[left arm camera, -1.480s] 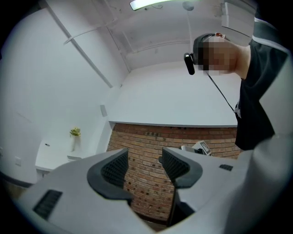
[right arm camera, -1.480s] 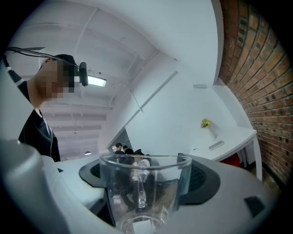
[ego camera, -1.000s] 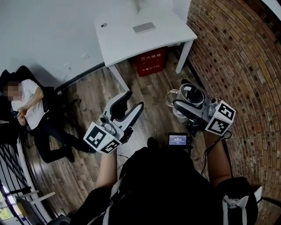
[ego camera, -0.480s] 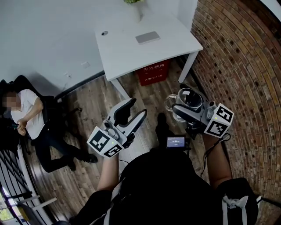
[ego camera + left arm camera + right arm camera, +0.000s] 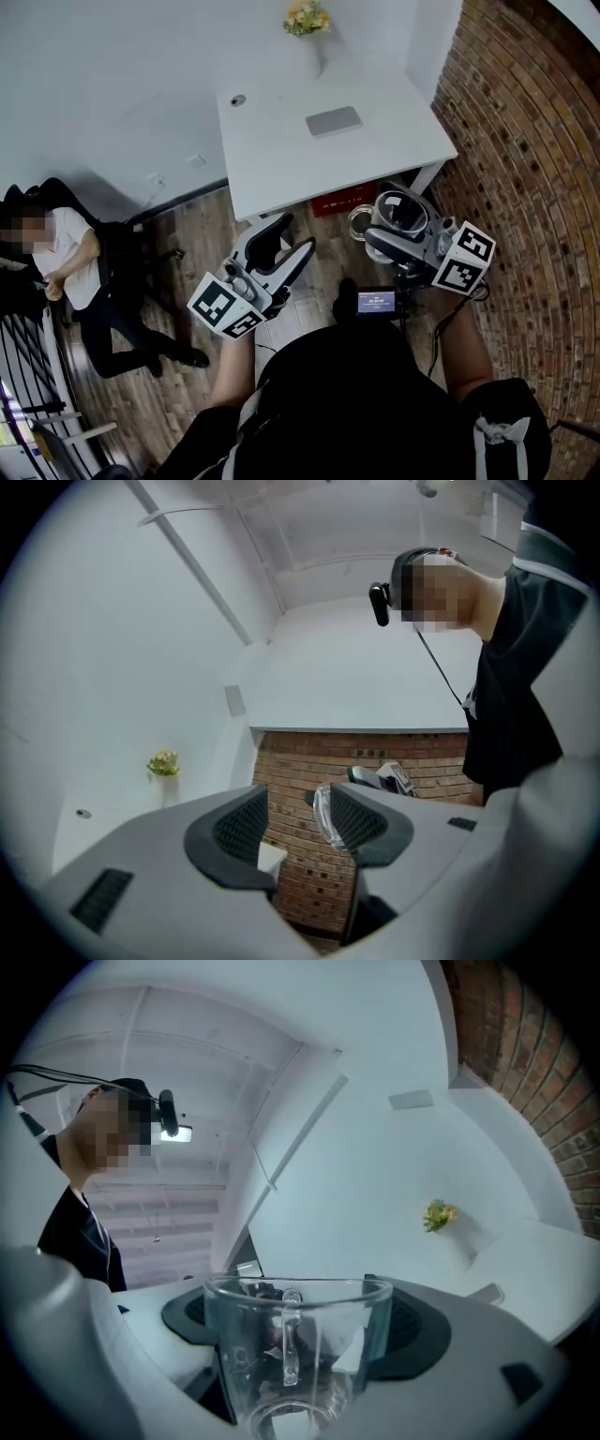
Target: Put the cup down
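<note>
A clear glass cup (image 5: 397, 216) with a handle hangs in the air just in front of the white table's (image 5: 281, 159) near edge, above the wooden floor. My right gripper (image 5: 394, 219) is shut on it. In the right gripper view the cup (image 5: 295, 1354) fills the space between the dark pads, handle towards the camera. My left gripper (image 5: 289, 236) floats to the cup's left, open, with nothing between its fingers. In the left gripper view the left gripper (image 5: 298, 822) shows a clear gap, and the cup's rim (image 5: 322, 816) peeks past the right pad.
On the table lie a flat grey pad (image 5: 334, 121) and a small round thing (image 5: 238, 99); a vase of flowers (image 5: 308, 21) stands at its back. A red box (image 5: 339, 200) sits under it. A brick wall (image 5: 525, 141) runs along the right. A person (image 5: 66, 258) sits at left.
The table has come nearer and lower in view. Both grippers now hang close to its front edge, and the cup has travelled with the right gripper.
</note>
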Demonstrator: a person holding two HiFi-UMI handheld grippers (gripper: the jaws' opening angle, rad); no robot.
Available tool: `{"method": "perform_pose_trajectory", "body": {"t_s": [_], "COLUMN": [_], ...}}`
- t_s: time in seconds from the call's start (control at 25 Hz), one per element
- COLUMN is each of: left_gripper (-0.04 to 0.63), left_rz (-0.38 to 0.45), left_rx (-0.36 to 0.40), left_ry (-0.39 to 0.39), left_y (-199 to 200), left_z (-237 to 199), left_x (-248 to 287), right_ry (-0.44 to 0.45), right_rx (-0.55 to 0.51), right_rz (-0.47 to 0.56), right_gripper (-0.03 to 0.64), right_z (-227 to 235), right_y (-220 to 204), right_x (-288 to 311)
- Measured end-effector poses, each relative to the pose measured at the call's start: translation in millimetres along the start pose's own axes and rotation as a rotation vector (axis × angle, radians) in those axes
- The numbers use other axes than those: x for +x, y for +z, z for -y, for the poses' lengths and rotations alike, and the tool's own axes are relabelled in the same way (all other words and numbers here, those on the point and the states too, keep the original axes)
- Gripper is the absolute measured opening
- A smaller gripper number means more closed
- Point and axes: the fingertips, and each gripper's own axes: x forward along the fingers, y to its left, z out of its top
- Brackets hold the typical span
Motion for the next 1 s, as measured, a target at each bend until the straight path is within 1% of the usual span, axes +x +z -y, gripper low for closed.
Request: {"method": "perform_pose_trajectory", "body": {"t_s": [0.2, 0.4, 0.64, 0.84, 1.0], "left_gripper": [0.215, 0.215, 0.215, 0.215, 0.215], "left_rz": [0.013, 0.027, 0.021, 0.015, 0.011], "left_rx": [0.020, 0.021, 0.009, 0.000, -0.001], "left_ry": [0.006, 0.032, 0.059, 0.034, 0.014], "left_y": [12.4, 17.9, 16.4, 17.7, 22.8], "left_z": [-38.6, -68.9, -93.7, -106.6, -116.9], "left_x": [46.6, 70.7, 76.2, 80.6, 80.5], "right_ry": [0.039, 0.081, 0.097, 0.084, 0.080], "right_rx": [0.011, 0.033, 0.039, 0.032, 0.026], "right_rz": [-0.004, -0.016, -0.034, -0.039, -0.014], "right_gripper": [0.437, 0.437, 0.437, 0.437, 0.437], "right_z": [53.4, 87.3, 102.5, 109.5, 109.6], "right_y": [28.8, 38.2, 39.4, 41.2, 48.2], "right_x": [24.9, 47.0, 65.3, 77.5, 86.1]}}
